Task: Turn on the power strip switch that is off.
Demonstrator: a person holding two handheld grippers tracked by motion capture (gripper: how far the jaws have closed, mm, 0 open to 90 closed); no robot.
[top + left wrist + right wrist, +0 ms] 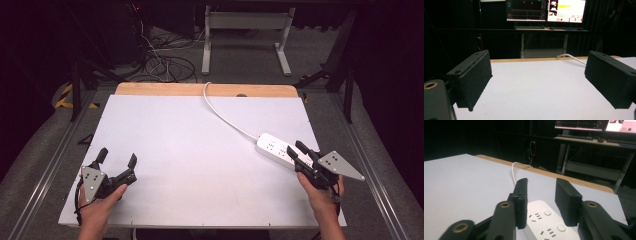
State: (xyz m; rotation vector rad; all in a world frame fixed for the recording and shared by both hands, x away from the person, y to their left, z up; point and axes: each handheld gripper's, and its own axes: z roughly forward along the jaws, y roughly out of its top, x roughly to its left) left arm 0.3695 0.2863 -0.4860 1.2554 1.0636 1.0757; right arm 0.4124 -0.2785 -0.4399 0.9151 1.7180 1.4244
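A white power strip point(272, 147) lies at the right of the white table board point(190, 150). Its white cord point(225, 115) runs back over the far edge. My right gripper point(295, 148) reaches over the strip's near end. In the right gripper view the jaws point(541, 182) stand on either side of the strip point(544, 220), close to its edges, and I see no firm press on it. My left gripper point(118, 155) rests at the front left, held by a hand. Its jaws are wide open point(537, 75) with only bare board between them.
A wooden strip point(165, 89) borders the board's far side. Metal rails point(50, 165) run along both sides of the table. Beyond stand a white desk frame point(245, 30) and loose cables point(160, 60) on the floor, with lit monitors point(546, 10) on a desk.
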